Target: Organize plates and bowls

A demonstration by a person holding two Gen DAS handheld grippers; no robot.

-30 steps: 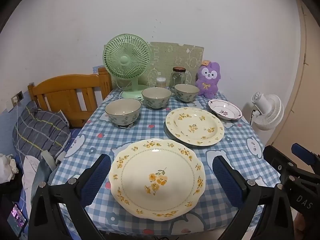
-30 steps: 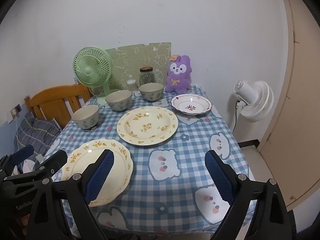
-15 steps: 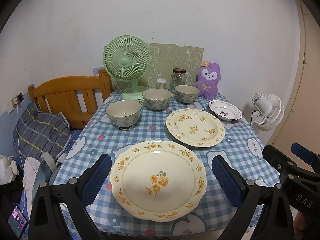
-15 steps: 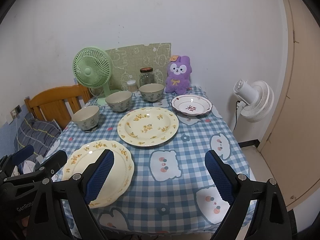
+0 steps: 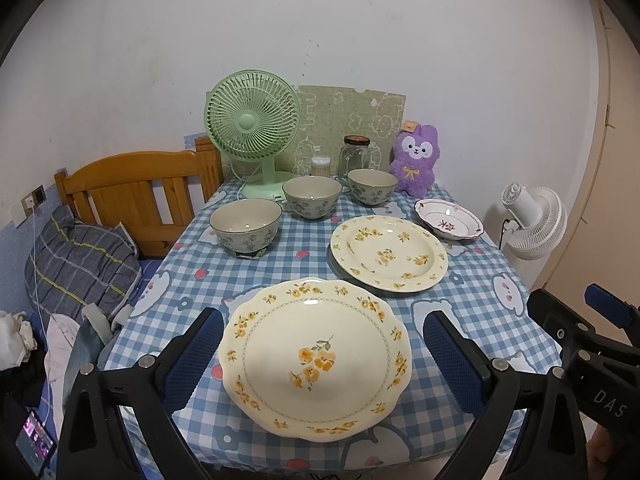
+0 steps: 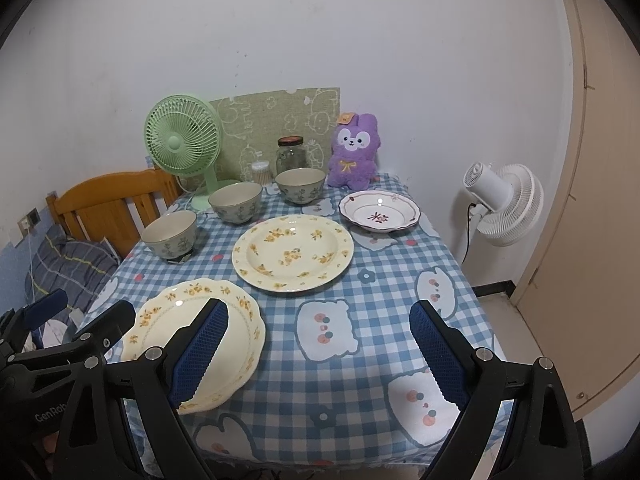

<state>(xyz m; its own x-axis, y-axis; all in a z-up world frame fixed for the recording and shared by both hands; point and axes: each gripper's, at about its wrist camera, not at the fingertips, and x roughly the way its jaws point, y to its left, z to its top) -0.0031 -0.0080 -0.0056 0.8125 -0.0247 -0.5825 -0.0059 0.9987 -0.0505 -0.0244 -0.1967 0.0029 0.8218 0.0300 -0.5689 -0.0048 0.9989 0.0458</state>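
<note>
A scalloped cream plate (image 5: 316, 356) with yellow flowers lies at the table's near edge, between the spread fingers of my open left gripper (image 5: 322, 364), which hovers in front of it. Behind it sits a round yellow-flowered plate (image 5: 388, 252), then a small white plate with red trim (image 5: 448, 224). Three grey-green bowls (image 5: 245, 226) (image 5: 312, 198) (image 5: 372, 186) form a diagonal row at the back left. My open right gripper (image 6: 318, 354) hangs over the bare cloth near the front edge, right of the scalloped plate (image 6: 200, 320). The round plate (image 6: 293, 253) and small plate (image 6: 379, 210) lie beyond it.
A green desk fan (image 5: 253, 128), glass jar (image 5: 354, 156), cotton-swab pot (image 5: 321, 166) and purple plush (image 5: 414, 162) line the back wall. A wooden bed frame (image 5: 136, 196) stands left, a white floor fan (image 5: 532, 224) right. Checked tablecloth (image 6: 360, 360) lies bare at the front right.
Both grippers have drifted slightly back and up from the table, so the plates sit a little lower in the views. Nothing on the table has moved.
</note>
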